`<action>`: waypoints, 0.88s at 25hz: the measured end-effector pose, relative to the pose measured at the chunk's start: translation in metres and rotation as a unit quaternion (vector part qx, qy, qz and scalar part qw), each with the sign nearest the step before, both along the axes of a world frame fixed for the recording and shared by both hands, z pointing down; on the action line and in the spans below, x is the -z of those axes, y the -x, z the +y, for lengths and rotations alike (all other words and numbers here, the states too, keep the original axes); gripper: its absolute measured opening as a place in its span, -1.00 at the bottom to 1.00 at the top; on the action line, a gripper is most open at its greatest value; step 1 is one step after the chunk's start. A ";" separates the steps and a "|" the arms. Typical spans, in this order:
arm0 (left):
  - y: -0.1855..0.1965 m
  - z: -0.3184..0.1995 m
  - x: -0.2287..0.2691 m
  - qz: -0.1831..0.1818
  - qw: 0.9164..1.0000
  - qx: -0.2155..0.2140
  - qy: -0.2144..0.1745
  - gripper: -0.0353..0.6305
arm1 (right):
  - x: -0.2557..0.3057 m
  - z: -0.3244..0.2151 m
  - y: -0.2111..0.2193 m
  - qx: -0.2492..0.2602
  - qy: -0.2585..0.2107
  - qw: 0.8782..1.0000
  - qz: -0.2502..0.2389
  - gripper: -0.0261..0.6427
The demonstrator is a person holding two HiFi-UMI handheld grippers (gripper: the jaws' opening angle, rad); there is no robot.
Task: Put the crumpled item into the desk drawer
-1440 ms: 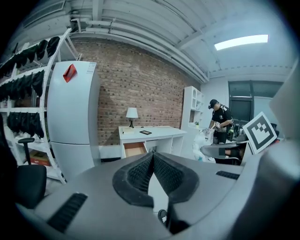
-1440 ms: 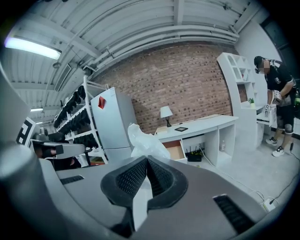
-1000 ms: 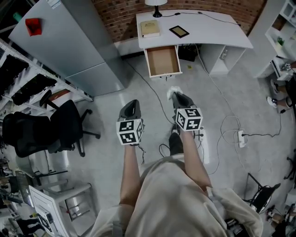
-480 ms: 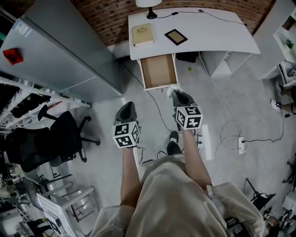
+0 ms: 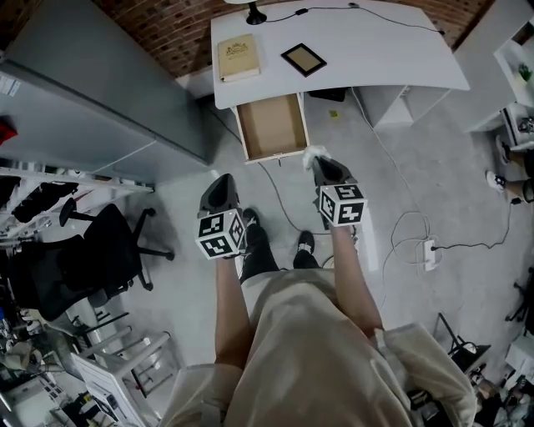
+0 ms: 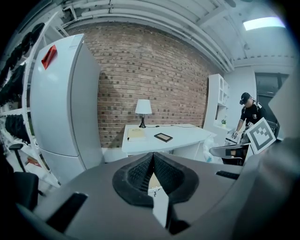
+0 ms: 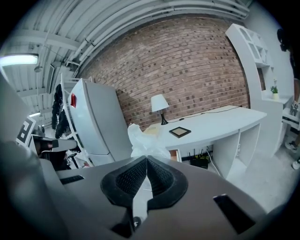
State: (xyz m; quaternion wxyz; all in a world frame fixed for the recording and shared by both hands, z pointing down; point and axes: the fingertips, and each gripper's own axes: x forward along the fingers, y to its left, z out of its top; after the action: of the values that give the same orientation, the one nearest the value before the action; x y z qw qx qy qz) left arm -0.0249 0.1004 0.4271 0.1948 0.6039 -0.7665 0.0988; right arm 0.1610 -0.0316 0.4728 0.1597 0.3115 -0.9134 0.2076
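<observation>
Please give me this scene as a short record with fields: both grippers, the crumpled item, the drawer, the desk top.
left gripper: shut, empty
right gripper: shut on the crumpled item
drawer: pulled open, nothing seen inside
crumpled item: white, not yet in the drawer
desk: white; holds a book, a dark-framed flat thing, a lamp

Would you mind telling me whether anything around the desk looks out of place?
Only the desk drawer stands pulled out and looks empty, and loose cables trail across the floor; nothing looks spilled or damaged.
</observation>
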 end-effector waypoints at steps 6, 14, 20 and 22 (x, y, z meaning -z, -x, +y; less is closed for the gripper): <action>0.018 -0.042 -0.007 0.006 1.000 -0.015 -0.002 -0.84 | -0.012 -0.030 0.017 0.004 -0.011 1.000 0.029 -0.84; 0.062 -0.111 -0.018 0.012 0.998 -0.055 0.004 -0.84 | -0.023 -0.077 0.062 0.003 -0.011 0.998 0.058 -0.84; 0.100 -0.156 -0.037 0.032 0.997 -0.075 0.014 -0.84 | -0.043 -0.103 0.106 0.005 0.010 0.997 0.082 -0.83; 0.110 -0.169 -0.046 0.039 0.996 -0.081 0.020 -0.84 | -0.048 -0.111 0.119 0.007 0.013 0.996 0.090 -0.84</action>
State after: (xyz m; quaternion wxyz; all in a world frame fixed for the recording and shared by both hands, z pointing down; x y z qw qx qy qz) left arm -0.1348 -0.0685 0.4732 0.2284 0.6634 -0.7046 0.1061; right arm 0.0421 -0.1430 0.5207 0.2468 0.3205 -0.8947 0.1894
